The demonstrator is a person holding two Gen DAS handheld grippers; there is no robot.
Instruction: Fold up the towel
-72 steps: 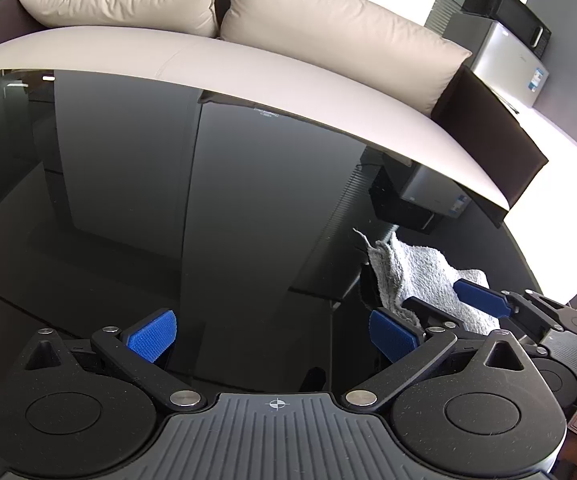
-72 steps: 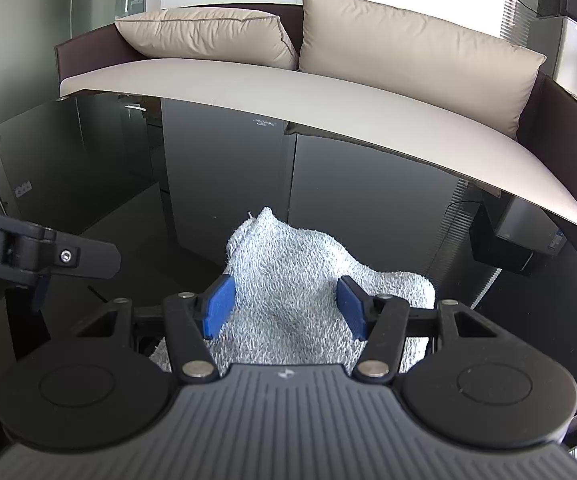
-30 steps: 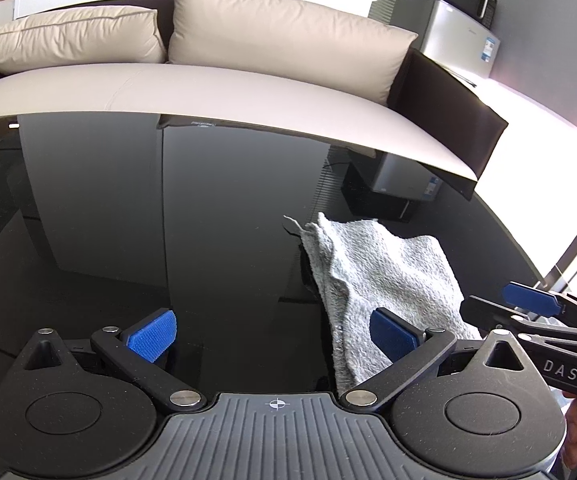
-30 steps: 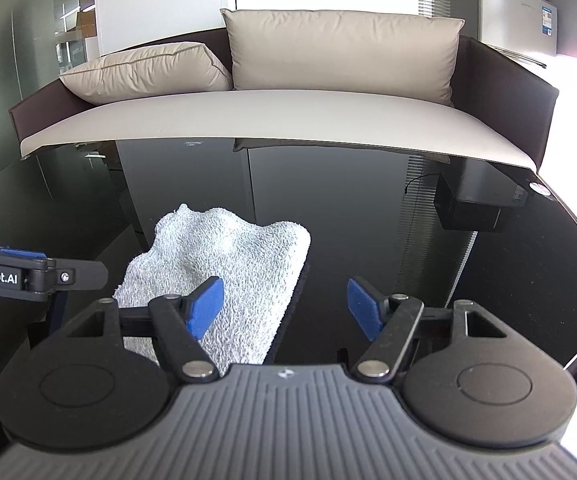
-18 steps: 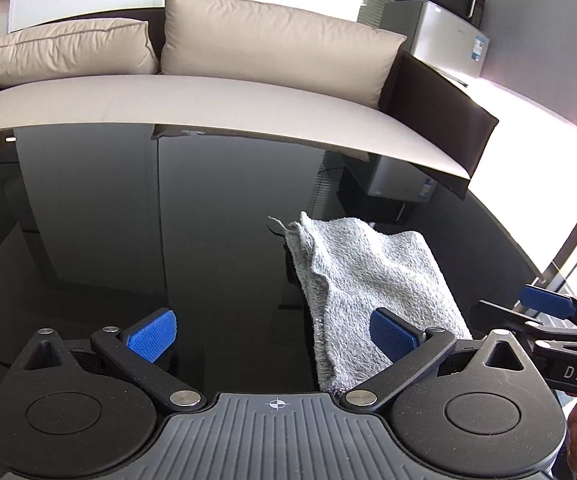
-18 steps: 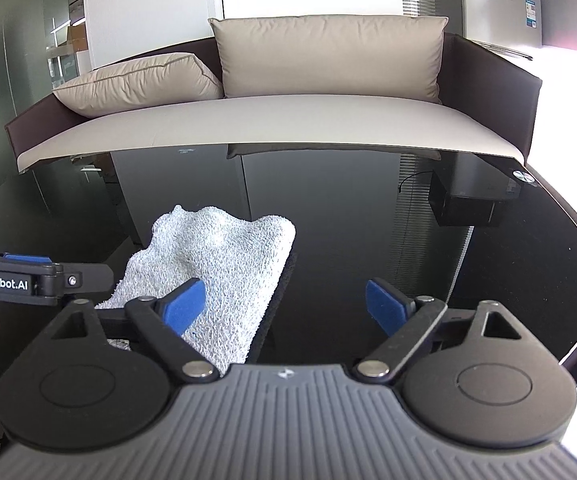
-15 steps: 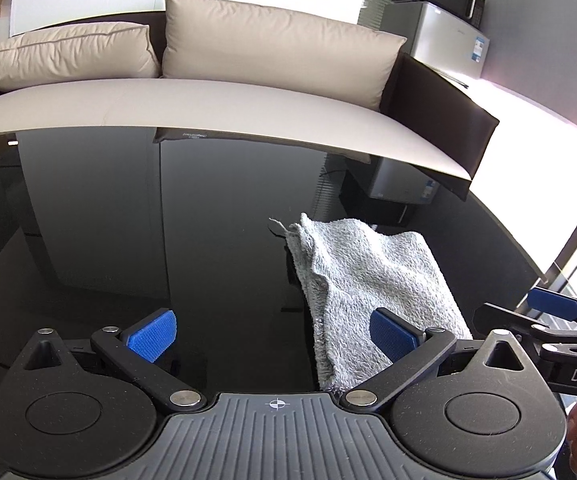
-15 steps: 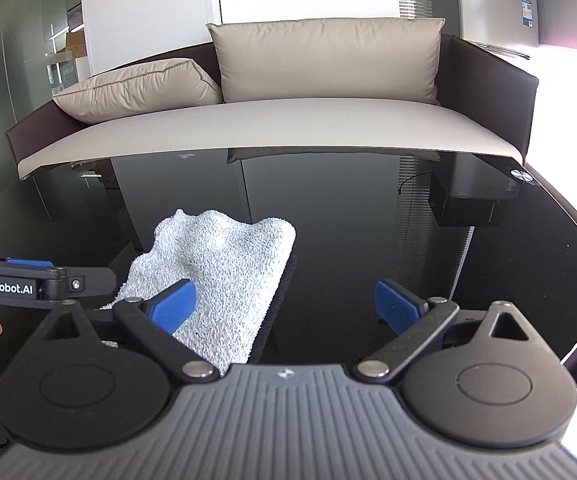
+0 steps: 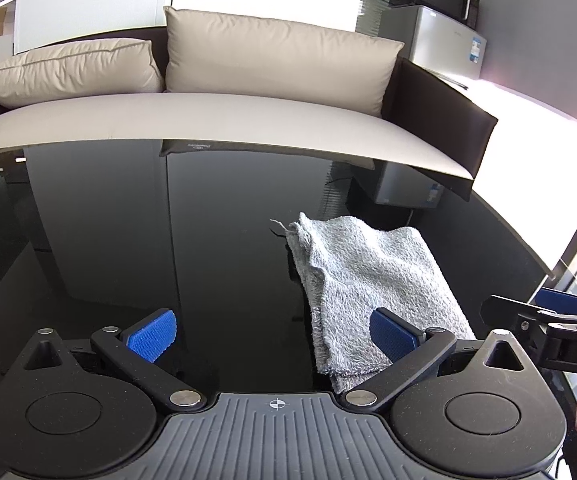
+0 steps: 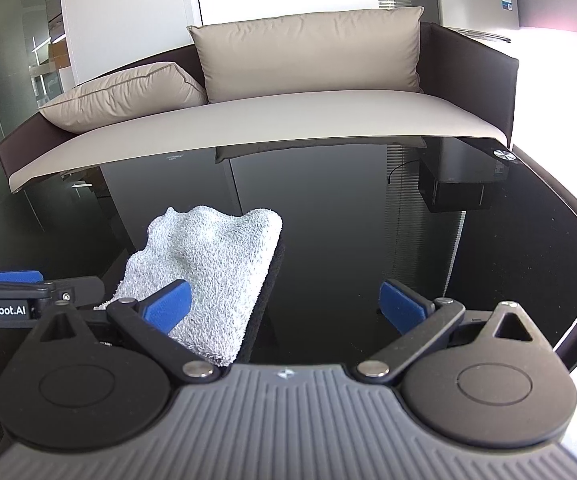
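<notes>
Gaping wide and gripping nothing, left tool (image 9: 272, 334) and right tool (image 10: 284, 304) flank the folded towel (image 9: 372, 280).

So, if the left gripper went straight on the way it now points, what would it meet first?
Probably only bare table: the left gripper is open and the towel lies off to its right, behind the right finger. Depth is hard to judge.
</notes>
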